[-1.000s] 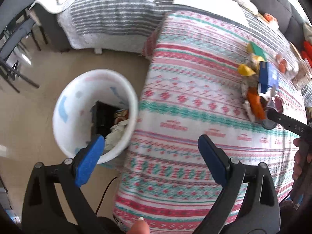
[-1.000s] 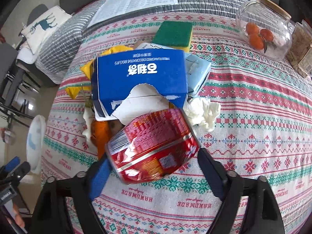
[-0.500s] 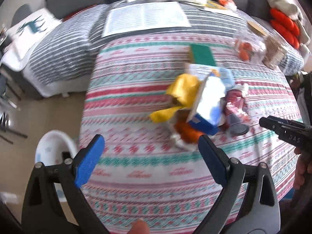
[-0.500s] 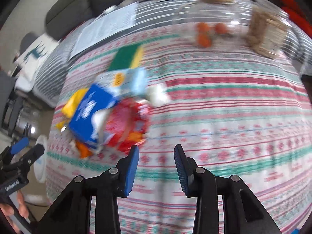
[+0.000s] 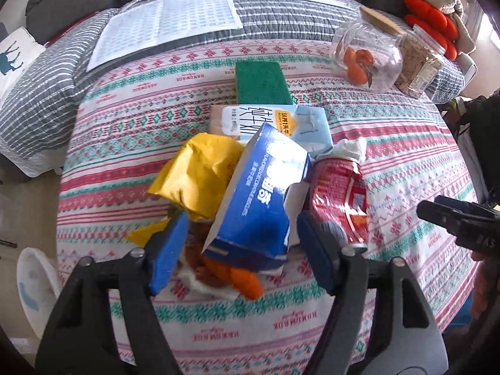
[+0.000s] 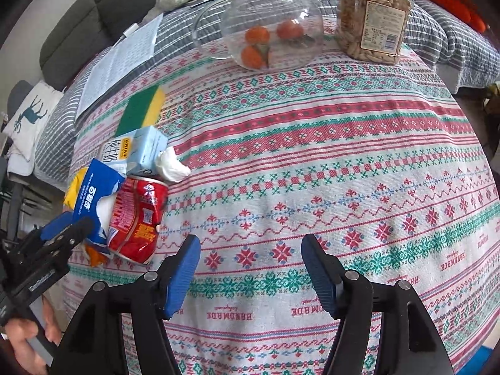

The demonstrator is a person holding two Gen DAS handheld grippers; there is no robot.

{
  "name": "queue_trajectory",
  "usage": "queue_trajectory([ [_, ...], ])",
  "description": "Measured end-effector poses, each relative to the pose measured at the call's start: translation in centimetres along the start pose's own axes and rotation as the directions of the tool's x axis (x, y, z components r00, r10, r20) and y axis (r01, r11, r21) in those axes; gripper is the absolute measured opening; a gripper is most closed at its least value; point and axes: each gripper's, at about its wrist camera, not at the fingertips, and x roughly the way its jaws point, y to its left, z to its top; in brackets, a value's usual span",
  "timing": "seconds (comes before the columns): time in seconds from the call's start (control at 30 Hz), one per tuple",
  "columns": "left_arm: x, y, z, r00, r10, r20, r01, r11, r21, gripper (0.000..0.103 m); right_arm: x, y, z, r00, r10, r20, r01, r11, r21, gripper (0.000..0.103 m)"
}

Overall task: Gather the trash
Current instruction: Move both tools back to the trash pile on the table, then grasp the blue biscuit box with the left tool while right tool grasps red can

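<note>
On a table [image 6: 312,162] covered by a red, green and white patterned cloth, a heap of trash lies at the centre of the left wrist view. The left gripper [image 5: 240,243] hangs over the heap with its blue fingers [image 5: 168,250] closing either side of a torn blue cardboard box [image 5: 259,197]. The pads do not yet press on it, so nothing is grasped.

The step in hand appears to be picking the box from the heap. Next the fingers likely need to clench the box firmly, lift it clear of the neighbouring litter and carry it to the white waste bin [image 5: 34,284] at the lower left edge of the frame.

The right gripper [image 6: 250,268] hovers at the bottom centre of its view over bare cloth, fingers opening and empty.

Touching the box are a crushed red can [image 5: 340,193], a yellow wrapper [image 5: 200,175], orange peel [image 5: 231,276], a white tissue [image 5: 351,148] and a pale blue milk carton [image 5: 281,123].

The box and carton carry Chinese characters; I cannot read them surely. The cloth repeats the word "HANDMADE". The labelled nut jar [image 6: 372,15] has print too small to read.
</note>
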Motion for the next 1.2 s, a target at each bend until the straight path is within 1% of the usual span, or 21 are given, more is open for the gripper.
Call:
queue_trajectory([
  [0.03, 0.3, -0.1, 0.1, 1.000, 0.008, -0.002, -0.008, 1.000, 0.007, 0.067, 0.1, 0.0, 0.0, 1.000, 0.001, -0.002, -0.001, 1.000, 0.002, 0.069],
  [0.07, 0.5, -0.2, 0.1, 1.000, 0.016, -0.003, -0.016, 1.000, 0.013, 0.061, 0.2, 0.0, 0.0, 1.000, 0.003, -0.005, -0.003, 1.000, 0.003, 0.069],
  [0.1, 0.7, -0.3, 0.2, 1.000, 0.019, -0.001, -0.019, 1.000, 0.019, 0.057, 0.2, 0.1, 0.0, 1.000, 0.006, -0.007, -0.006, 1.000, 0.004, 0.069],
  [0.17, 0.5, -0.1, 0.3, 1.000, 0.005, 0.007, -0.005, 1.000, 0.016, 0.041, 0.4, 0.3, 0.0, 1.000, 0.016, -0.013, -0.016, 1.000, 0.003, 0.069],
  [0.2, 0.3, -0.1, 0.3, 1.000, 0.008, 0.015, -0.008, 1.000, 0.017, 0.036, 0.5, 0.5, 0.1, 1.000, 0.021, -0.015, -0.021, 1.000, 0.004, 0.069],
  [0.23, 0.2, 0.0, 0.3, 1.000, 0.004, 0.017, -0.005, 1.000, 0.018, 0.026, 0.5, 0.7, 0.1, 1.000, 0.025, -0.016, -0.025, 1.000, 0.004, 0.069],
  [0.27, 0.0, 0.1, 0.3, 1.000, -0.009, 0.019, 0.009, 1.000, 0.015, 0.009, 0.5, 0.9, 0.1, 0.999, 0.030, -0.016, -0.029, 1.000, 0.005, 0.069],
  [0.33, -0.5, 0.5, 0.2, 0.999, -0.024, 0.025, 0.024, 1.000, 0.005, 0.006, 0.7, 1.6, 0.2, 0.999, 0.039, -0.018, -0.039, 0.999, 0.007, 0.069],
  [0.43, -0.8, 0.9, 0.0, 0.999, -0.050, 0.020, 0.050, 0.999, -0.001, 0.006, 0.9, 2.6, 0.2, 0.998, 0.060, -0.020, -0.060, 0.998, 0.011, 0.070],
  [0.47, -0.8, 1.1, -0.1, 0.998, -0.064, 0.016, 0.064, 0.998, -0.006, 0.007, 1.0, 3.0, 0.2, 0.997, 0.068, -0.020, -0.068, 0.998, 0.009, 0.070],
  [0.5, -0.9, 1.2, -0.2, 0.998, -0.065, 0.015, 0.065, 0.998, -0.008, 0.011, 1.0, 3.2, 0.2, 0.997, 0.069, -0.020, -0.069, 0.998, 0.007, 0.070],
  [0.53, -0.8, 1.3, -0.3, 0.998, -0.068, 0.009, 0.068, 0.998, -0.007, 0.024, 1.1, 3.5, 0.3, 0.998, 0.067, -0.021, -0.067, 0.998, 0.004, 0.071],
  [0.57, -0.9, 1.3, -0.4, 0.998, -0.064, 0.010, 0.064, 0.998, -0.003, 0.042, 1.0, 3.6, 0.2, 0.998, 0.064, -0.020, -0.064, 0.998, 0.002, 0.071],
  [0.6, -0.9, 1.3, -0.4, 0.998, -0.059, 0.019, 0.059, 0.998, 0.002, 0.049, 1.0, 3.6, 0.2, 0.998, 0.059, -0.020, -0.059, 0.998, 0.001, 0.071],
  [0.63, -1.0, 1.3, -0.5, 0.998, -0.056, 0.024, 0.056, 0.998, 0.006, 0.054, 1.0, 3.5, 0.2, 0.998, 0.053, -0.018, -0.053, 0.999, 0.000, 0.071],
  [0.77, -0.6, 0.5, -0.1, 0.999, -0.048, 0.017, 0.047, 0.998, 0.034, 0.054, 0.7, 2.5, 0.0, 1.000, 0.015, -0.010, -0.015, 1.000, -0.002, 0.071],
  [0.9, -0.1, -0.6, 0.4, 0.999, -0.039, 0.010, 0.039, 0.998, 0.051, 0.054, 0.2, 1.0, -0.2, 1.000, -0.005, -0.007, 0.005, 1.000, 0.012, 0.071],
  [1.0, 0.9, -1.6, 0.8, 1.000, -0.004, -0.013, 0.004, 0.998, 0.069, 0.054, -0.2, 0.1, -0.3, 1.000, -0.014, -0.003, 0.014, 1.000, 0.020, 0.071],
  [1.1, 2.1, -1.9, 0.9, 0.999, 0.024, -0.036, -0.021, 0.998, 0.066, 0.054, -0.6, -0.5, -0.3, 1.000, -0.017, 0.000, 0.017, 1.000, 0.025, 0.071],
  [1.2, 2.5, -1.8, 0.8, 0.998, 0.043, -0.036, -0.041, 0.997, 0.061, 0.052, -0.9, -0.7, -0.4, 1.000, -0.021, 0.003, 0.021, 1.000, 0.023, 0.071],
])
